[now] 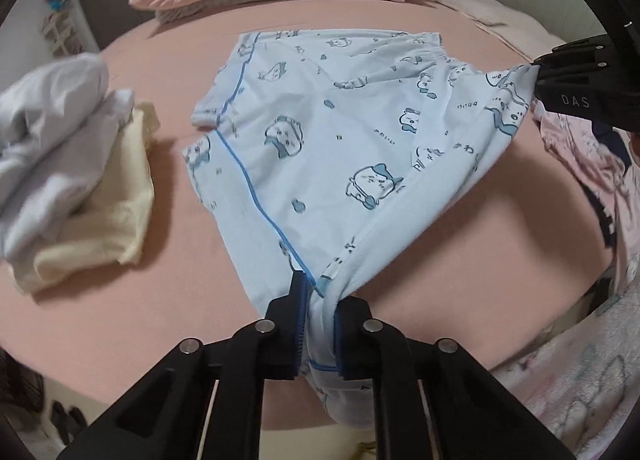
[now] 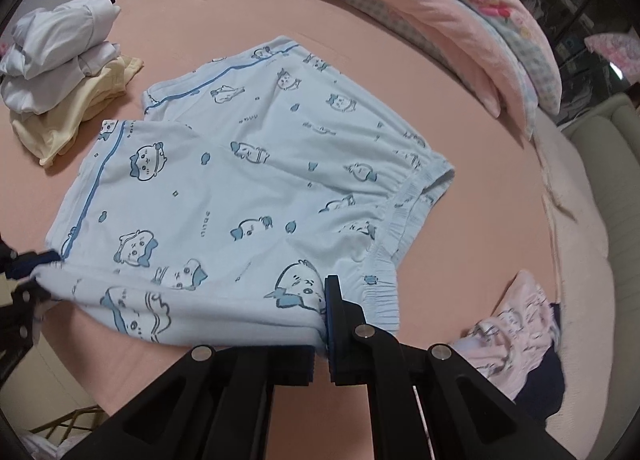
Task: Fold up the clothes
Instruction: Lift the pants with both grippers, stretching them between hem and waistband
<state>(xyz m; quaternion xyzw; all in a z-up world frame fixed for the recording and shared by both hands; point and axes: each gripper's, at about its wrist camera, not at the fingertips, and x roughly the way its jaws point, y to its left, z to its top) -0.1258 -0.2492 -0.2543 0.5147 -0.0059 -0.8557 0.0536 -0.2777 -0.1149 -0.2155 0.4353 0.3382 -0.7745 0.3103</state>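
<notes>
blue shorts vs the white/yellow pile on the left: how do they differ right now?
Blue shorts are printed, spread out, one edge lifted by the left gripper and right gripper. The pile is plain, folded, stacked, untouched. Both lie on the pink bed.

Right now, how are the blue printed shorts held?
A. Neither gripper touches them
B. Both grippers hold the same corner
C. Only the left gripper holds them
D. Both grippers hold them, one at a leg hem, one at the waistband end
D: the left gripper is shut on a leg hem of the shorts, and the right gripper on their waistband end.
</notes>
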